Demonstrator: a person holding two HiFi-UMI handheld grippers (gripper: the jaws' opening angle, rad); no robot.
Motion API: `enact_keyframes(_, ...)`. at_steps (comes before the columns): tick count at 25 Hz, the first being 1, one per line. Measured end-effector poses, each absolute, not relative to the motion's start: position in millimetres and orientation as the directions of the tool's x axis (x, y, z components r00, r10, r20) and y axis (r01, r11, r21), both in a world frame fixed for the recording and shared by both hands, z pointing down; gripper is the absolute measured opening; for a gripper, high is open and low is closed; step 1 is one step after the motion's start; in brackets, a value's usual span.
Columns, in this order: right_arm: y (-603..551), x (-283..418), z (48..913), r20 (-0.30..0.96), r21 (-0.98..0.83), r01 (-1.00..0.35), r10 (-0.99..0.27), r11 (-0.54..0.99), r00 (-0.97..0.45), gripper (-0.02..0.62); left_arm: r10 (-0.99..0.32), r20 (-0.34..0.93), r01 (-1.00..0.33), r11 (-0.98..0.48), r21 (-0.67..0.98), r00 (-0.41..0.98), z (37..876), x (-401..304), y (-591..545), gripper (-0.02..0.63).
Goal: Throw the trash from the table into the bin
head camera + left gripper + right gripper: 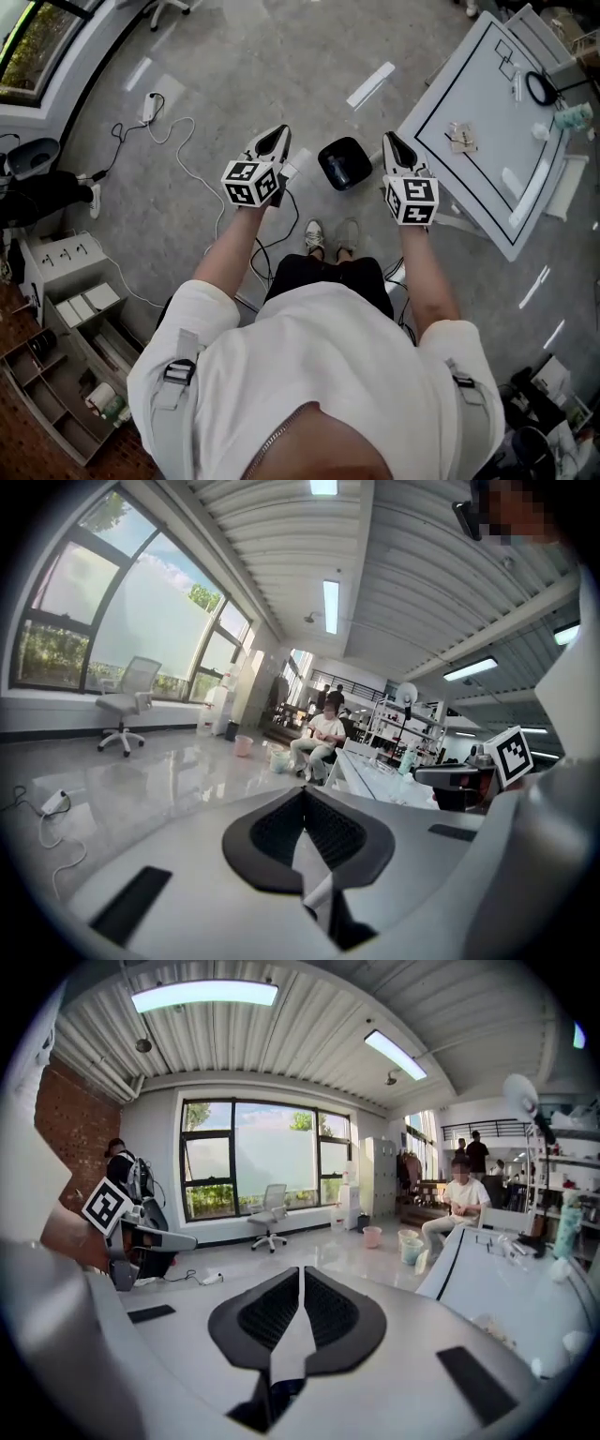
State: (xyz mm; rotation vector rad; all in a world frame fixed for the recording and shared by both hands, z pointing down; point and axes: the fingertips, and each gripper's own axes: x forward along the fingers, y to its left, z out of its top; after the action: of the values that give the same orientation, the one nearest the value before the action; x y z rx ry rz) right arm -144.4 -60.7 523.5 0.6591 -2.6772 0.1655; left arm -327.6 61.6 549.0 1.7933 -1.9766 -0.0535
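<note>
Trash [461,138]: a small crumpled scrap, pale tan with darker creases, is lying flat on the table; its material is too small to tell.
Where the trash is sitting: inside the black outline drawn on the tabletop, toward the side nearest the bin, well apart from both grippers.
Table [478,183]: a smooth white matte slab with a thin black rectangular line running near its edge.
Bin [344,162]: a black, glossy, rounded-square tub is standing open on the floor, between the two grippers in the head view and just beside the table's corner; something pale is showing inside, which I cannot make out.
Left gripper [276,133]: its jaws are meeting along their length with nothing between them; the left gripper view [303,792] is showing black ribbed pads set in a smooth grey-white shell.
Right gripper [389,141]: its jaws are standing narrow, touching at the tips with only a thin slit behind, holding nothing; the right gripper view [301,1272] is showing the same ribbed black pads.
Marker cubes: white cubes with black square patterns are riding on the backs of both grippers.
Floor [234,75]: polished grey, reflecting light in streaks.
Cable [187,169]: a thin white cord is looping across the floor by the left gripper.
</note>
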Motion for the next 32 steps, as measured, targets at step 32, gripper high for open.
enact_keyframes(32, -65.6, -43.5, 385.0, 0.130, 0.065, -0.668, -0.670, 0.741, -0.731, 0.006, -0.982, 0.093, -0.960, -0.140, 0.241, 0.167, 420.2, -266.7, 10.7, 0.011)
